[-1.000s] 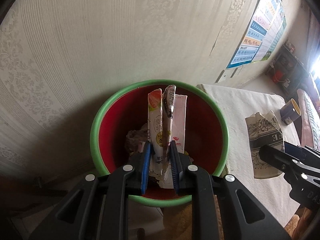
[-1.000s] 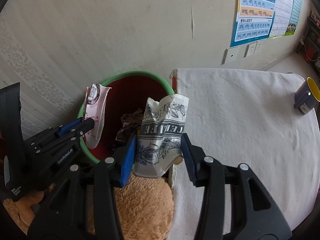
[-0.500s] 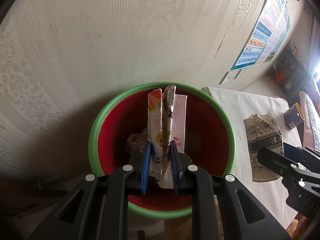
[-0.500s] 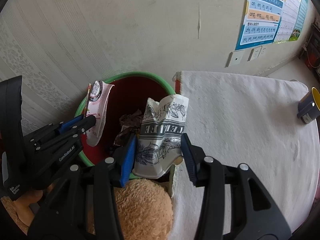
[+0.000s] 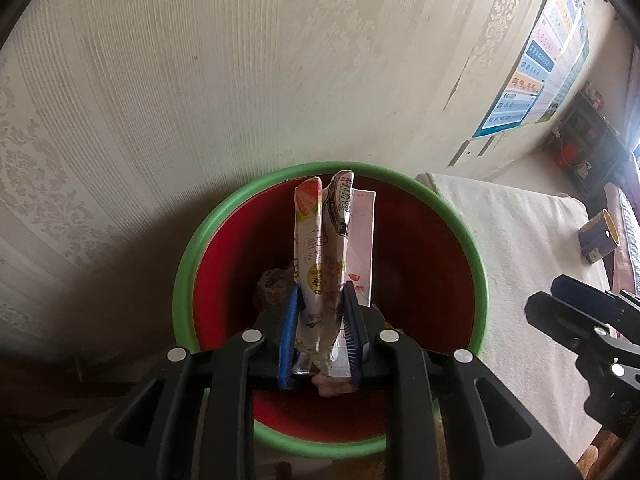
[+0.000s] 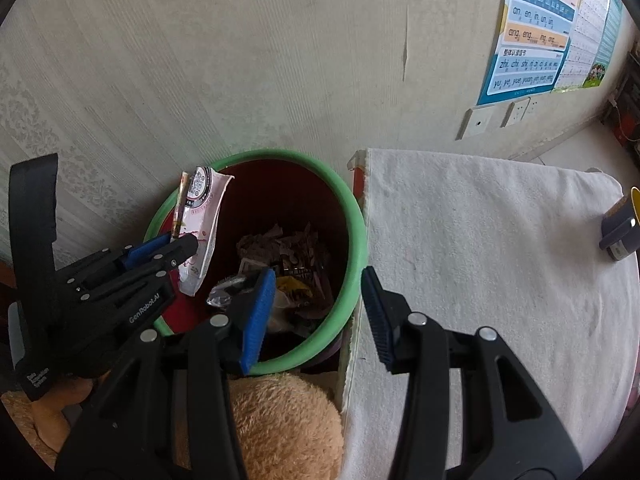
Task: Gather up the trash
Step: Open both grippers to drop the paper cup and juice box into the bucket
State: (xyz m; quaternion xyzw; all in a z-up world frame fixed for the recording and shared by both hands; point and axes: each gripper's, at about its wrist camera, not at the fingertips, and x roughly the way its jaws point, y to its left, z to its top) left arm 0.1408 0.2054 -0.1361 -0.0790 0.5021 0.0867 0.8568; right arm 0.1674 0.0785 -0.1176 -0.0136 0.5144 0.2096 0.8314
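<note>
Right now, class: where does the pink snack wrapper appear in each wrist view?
Left wrist: pink snack wrapper stands centre, between the left gripper pads, over the bin.
Right wrist: wrapper sits left of centre, at the bin's near-left rim.
Shared landmark: green-rimmed red bin.

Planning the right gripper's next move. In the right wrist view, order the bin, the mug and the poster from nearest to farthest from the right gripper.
1. Bin: just ahead of the right gripper, its rim between the fingertips.
2. Mug: far right, on the white cloth.
3. Poster: upper right, on the wall.
</note>
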